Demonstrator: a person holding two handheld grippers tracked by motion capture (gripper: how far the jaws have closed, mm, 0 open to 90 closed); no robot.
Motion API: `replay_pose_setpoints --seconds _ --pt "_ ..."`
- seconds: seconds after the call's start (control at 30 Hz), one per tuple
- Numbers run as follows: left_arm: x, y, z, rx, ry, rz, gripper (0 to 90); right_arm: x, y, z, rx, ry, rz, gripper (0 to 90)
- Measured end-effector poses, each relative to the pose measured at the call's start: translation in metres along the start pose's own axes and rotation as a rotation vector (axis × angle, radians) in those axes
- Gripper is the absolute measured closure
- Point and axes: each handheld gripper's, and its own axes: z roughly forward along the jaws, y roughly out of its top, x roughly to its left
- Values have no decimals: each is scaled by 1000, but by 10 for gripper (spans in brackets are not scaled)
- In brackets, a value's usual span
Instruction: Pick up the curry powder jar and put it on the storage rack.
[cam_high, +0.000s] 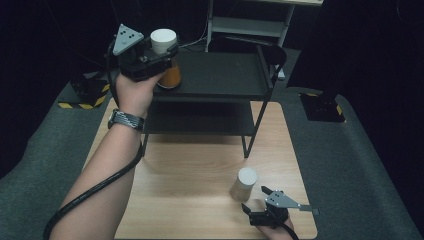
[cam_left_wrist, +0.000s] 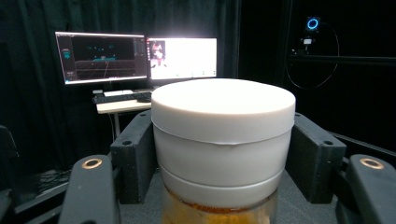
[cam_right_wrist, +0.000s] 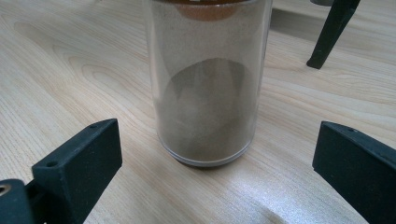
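While the left gripper (cam_high: 159, 56) clamps the orange jar (cam_high: 170, 75) at the shelf's (cam_high: 220, 80) far-left corner | right gripper (cam_high: 257, 199) jaws apart, near-right, just behind brown jar (cam_high: 243, 184) on table (cam_high: 190, 170).

We see a wooden table (cam_high: 200, 200) carrying a black two-tier rack (cam_high: 220, 75) at its far end. On the bare wood near the front stands a jar (cam_high: 243, 184) of brown powder with a white lid, well apart from the rack's legs.
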Motion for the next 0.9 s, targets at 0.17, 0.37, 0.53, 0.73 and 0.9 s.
replay_pose_setpoints --seconds 0.17,0.37,0.53,0.73,0.9 --pt "0 2 0 9 0 4 334 -1 0 0 -2 1 3 9" --pt "1 1 1 7 -1 3 334 -1 0 0 -1 3 5 10" --pt "-1 3 2 25 8 18 330 -1 0 0 1 5 2 10" --pt "-1 4 2 28 17 -6 226 -2 0 0 2 5 4 11" --pt "-3 4 -3 31 19 -3 92 -2 1 0 3 4 3 11"
